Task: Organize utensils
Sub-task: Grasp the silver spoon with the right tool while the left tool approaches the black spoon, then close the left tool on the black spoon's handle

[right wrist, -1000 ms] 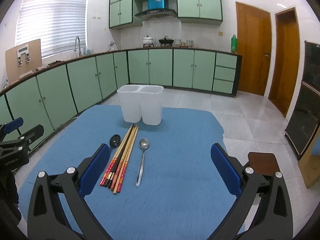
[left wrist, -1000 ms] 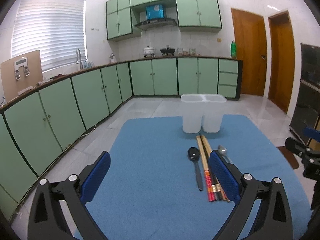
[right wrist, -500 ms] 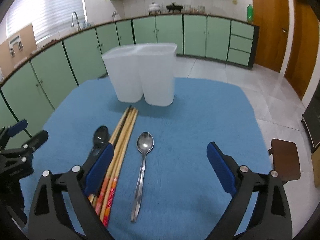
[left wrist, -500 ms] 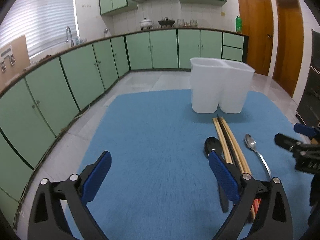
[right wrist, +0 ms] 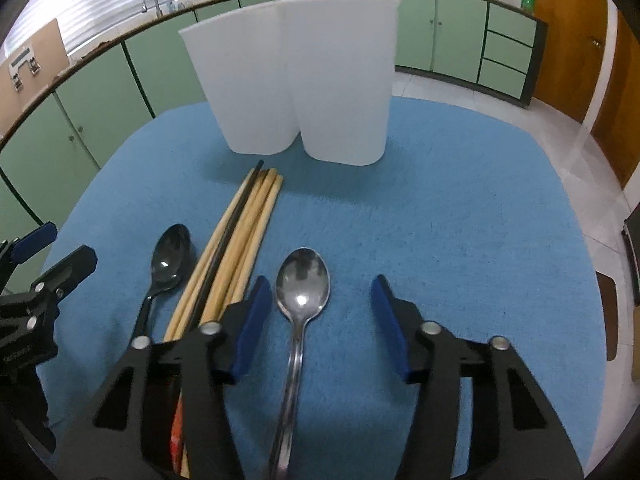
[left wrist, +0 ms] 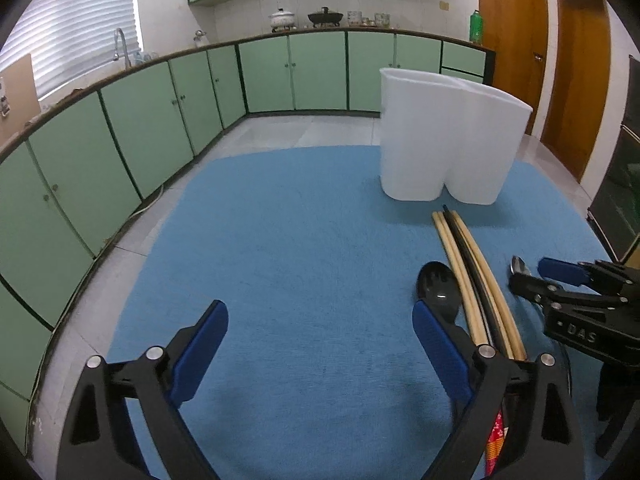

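- Right gripper (right wrist: 320,320): jaws partly spread and closing, tilted down over the table (right wrist: 460,220). The steel spoon (right wrist: 303,292) lies between the pads; its bowl sits at the fingertips and its handle runs back under the gripper. The pads do not touch it.
- Left pad of the right gripper: just beside the chopsticks (right wrist: 236,256), which lie immediately left of the steel spoon.
- Left gripper (left wrist: 320,340): jaws spread wide and closing slightly, nothing between them but bare blue cloth. Its right pad sits just over the handle end of the black spoon (left wrist: 436,288); contact cannot be told.
- Black spoon: lies left of the chopsticks, bowl pointing toward the far edge of the table.
- Chopsticks: one bundle, light ones plus a black one, tips pointing at the holder (right wrist: 296,80).
- Holder: white, two compartments, upright near the far edge of the table, just beyond the chopstick tips and apart from both grippers.
- Steel spoon, left wrist view: only its bowl shows, beyond the right gripper's fingers.
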Available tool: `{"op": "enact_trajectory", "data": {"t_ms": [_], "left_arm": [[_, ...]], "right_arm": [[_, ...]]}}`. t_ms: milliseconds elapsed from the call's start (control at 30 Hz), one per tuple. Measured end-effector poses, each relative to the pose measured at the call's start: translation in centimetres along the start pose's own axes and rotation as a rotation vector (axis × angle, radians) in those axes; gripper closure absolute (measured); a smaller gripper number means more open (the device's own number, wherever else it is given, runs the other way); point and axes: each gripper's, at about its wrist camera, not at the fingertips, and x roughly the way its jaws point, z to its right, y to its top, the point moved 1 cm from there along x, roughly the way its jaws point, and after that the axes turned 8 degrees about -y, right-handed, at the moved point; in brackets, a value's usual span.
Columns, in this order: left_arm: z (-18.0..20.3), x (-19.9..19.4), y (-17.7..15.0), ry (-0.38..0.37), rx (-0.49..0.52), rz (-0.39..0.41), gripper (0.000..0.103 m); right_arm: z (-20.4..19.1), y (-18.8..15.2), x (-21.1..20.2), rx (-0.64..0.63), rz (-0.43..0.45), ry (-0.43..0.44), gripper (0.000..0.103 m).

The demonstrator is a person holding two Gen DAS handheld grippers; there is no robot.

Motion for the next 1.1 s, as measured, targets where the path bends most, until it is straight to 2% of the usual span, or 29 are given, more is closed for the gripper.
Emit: {"op": "enact_trajectory", "data": {"t_ms": [100, 300, 667, 767, 867, 967, 1100], "left_arm": [[0.8, 0.6, 0.0, -0.03, 0.014, -0.009, 0.012], [2.7, 1.6, -0.5, -0.088, 0.051, -0.051, 0.012], [4.0, 4.6, 0.1, -0.059, 0.117, -0.158, 0.01], [3.1, 4.5, 0.6, -0.004, 0.122, -0.151, 0.01], [2.1, 4.5, 0.6, 0.014, 0.102, -0.145, 0.01], [2.0, 4.3, 1.0, 0.007, 0.098, -0.14, 0.012], [2.5, 3.8, 1.6, -0.052, 0.087, -0.122, 0.011]], "right_arm": [[-0.1, 0.0, 0.0, -0.008, 0.009, -0.001, 0.075], [1.1, -0.1, 0.0, 0.028, 0.008, 0.026, 0.075], [2.0, 0.0, -0.1, 0.05, 0.007, 0.026, 0.075], [2.2, 0.1, -0.1, 0.057, 0.007, 0.016, 0.075], [1.5, -0.2, 0.0, 0.05, 0.007, -0.011, 0.075], [1.4, 0.1, 0.0, 0.037, 0.007, -0.04, 0.075], [1.4, 0.5, 0.3, 0.033, 0.002, -0.034, 0.074]]}}
